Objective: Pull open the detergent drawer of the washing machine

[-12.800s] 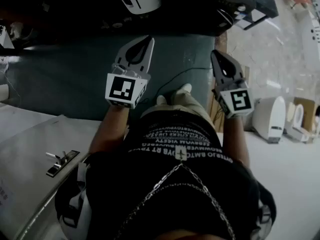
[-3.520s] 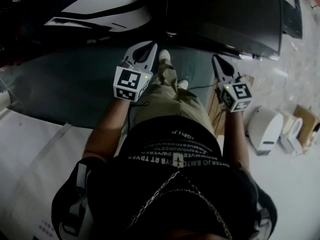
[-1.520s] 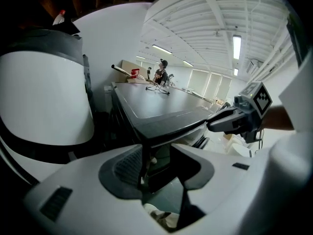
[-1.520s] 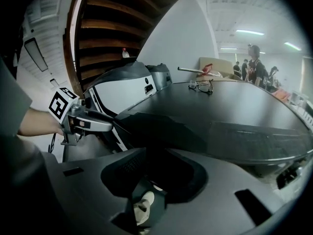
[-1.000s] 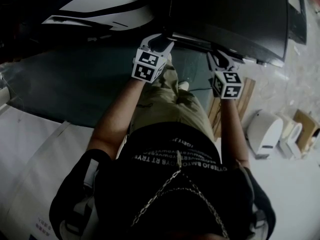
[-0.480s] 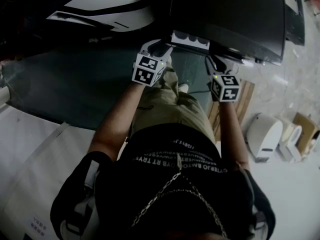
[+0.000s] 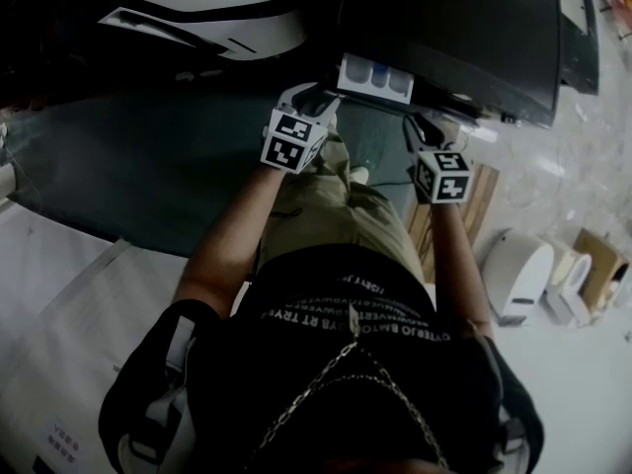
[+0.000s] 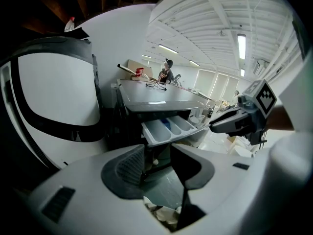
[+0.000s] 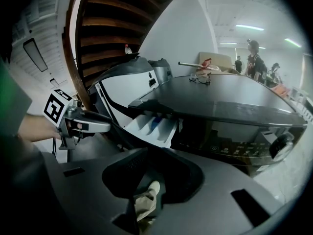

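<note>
We judge the detergent drawer, jutting partly from the upper front of the washing machine, light stiff plastic best pulled by its front lip; left tongs and right tongs gape empty nearby.

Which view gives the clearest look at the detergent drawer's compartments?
The left gripper view: the detergent drawer sits pulled out, its compartments open to the camera. The right gripper view shows the drawer more obliquely. The head view shows the drawer small, from above.
</note>
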A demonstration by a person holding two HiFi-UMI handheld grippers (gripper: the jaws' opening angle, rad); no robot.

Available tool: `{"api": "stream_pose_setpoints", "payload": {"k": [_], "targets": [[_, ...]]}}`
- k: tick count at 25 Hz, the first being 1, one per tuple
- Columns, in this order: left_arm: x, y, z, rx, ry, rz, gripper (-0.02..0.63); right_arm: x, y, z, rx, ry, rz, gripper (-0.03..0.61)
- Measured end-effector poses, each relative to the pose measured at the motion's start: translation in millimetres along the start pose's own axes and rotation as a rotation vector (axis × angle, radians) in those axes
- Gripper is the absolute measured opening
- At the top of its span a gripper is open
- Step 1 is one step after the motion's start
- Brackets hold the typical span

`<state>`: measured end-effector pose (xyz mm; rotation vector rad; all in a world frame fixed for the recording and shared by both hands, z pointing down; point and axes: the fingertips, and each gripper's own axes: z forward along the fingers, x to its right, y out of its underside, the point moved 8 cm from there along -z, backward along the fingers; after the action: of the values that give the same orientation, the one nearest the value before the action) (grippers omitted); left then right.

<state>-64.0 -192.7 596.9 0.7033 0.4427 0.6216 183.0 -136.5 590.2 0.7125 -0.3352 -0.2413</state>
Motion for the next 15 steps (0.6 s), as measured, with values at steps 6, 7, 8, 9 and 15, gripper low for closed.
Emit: {"api": "stream_pose_setpoints", "payload": {"k": [6,7,8,9,15], "targets": [[7,8,-8,-0.005,-0.005,0.011,0.167,-4,11,-6,-0.005,-0.01,0.0,0.077],[10,10,-9,-0.006,-0.005,0.011,0.167,-4,13,-8,-0.006,-0.01,0.0,0.077],[12,12,-10,-0.007,-0.004,0.01,0.167,-4,16,-9,-0.007,-0.01,0.001,0.075],[13,13,-11,-0.008,-0.003,0.01,0.167,-5,17,-11,-0.008,-0.011,0.002,0.075],[20,23,-19,-0.016,-0.002,0.015,0.167,-13,26,-17,-0.008,-0.02,0.019,0.072]]}}
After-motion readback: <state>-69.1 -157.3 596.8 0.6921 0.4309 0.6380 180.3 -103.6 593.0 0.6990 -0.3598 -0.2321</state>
